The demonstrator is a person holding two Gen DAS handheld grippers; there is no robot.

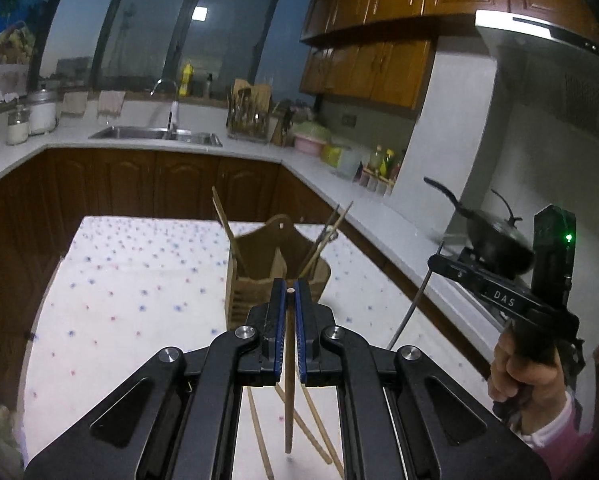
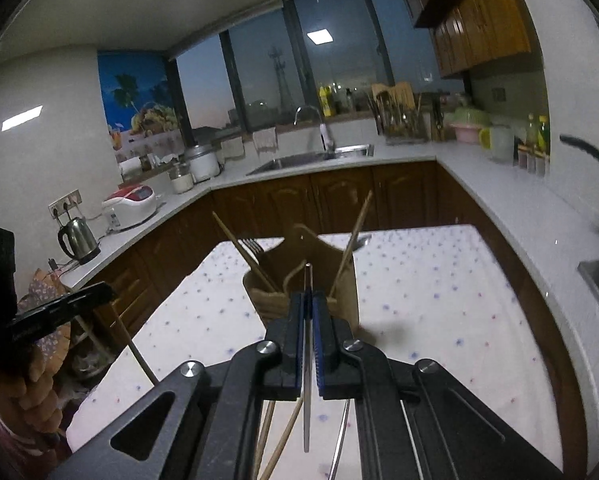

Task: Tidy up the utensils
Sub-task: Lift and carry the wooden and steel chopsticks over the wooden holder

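A wooden utensil holder [image 1: 277, 270] stands on the table with the dotted white cloth [image 1: 131, 276]; it holds chopsticks and a fork [image 2: 253, 246]. My left gripper [image 1: 289, 291] is shut on a wooden chopstick [image 1: 289, 380] that hangs down, just in front of the holder. My right gripper [image 2: 308, 300] is shut on a metal chopstick [image 2: 307, 380], close to the holder [image 2: 299, 292] in the right wrist view. Loose wooden chopsticks [image 1: 259, 436] lie on the cloth below the left gripper; more utensils [image 2: 279, 444] lie below the right one.
The right gripper's body and hand [image 1: 539, 312] show at the right of the left wrist view. Kitchen counters [image 1: 339, 184] ring the table, with a sink [image 1: 155, 134], a black pan [image 1: 495, 236], a kettle [image 2: 77, 238] and a rice cooker [image 2: 129, 204].
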